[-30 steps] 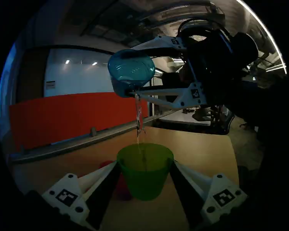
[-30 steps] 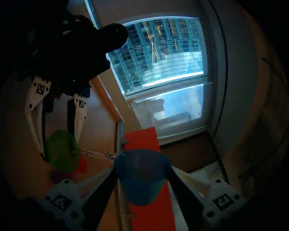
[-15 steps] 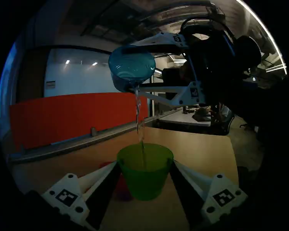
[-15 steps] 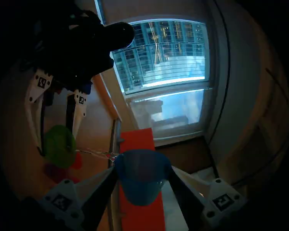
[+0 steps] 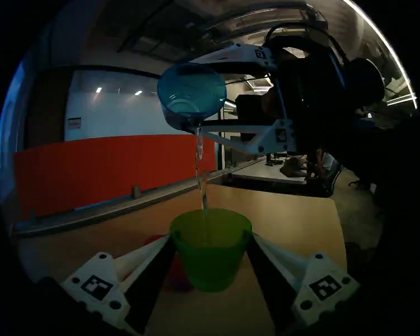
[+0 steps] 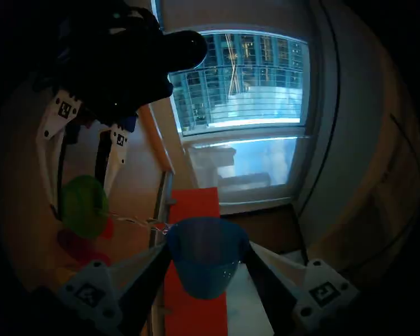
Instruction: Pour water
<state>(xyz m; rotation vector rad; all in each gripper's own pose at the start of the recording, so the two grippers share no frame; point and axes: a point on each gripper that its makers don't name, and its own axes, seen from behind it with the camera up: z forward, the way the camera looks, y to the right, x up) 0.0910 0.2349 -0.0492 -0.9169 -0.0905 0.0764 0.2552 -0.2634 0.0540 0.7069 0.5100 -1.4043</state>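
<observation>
The left gripper (image 5: 210, 238) pinches a translucent green cup (image 5: 211, 266), upright over the wooden table (image 5: 299, 218). Higher up, the right gripper (image 6: 207, 246) clamps a tipped blue cup (image 6: 206, 277). A thin, clear water stream (image 5: 200, 173) falls from its lip into the green one.

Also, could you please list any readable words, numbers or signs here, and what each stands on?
No readable words or numbers anywhere.
Square black-and-white markers on the left gripper and right gripper: coded patterns, no letters.
The notice on the far wall: too small and blurred to read.
The green cup and blue cup: no print visible.
</observation>
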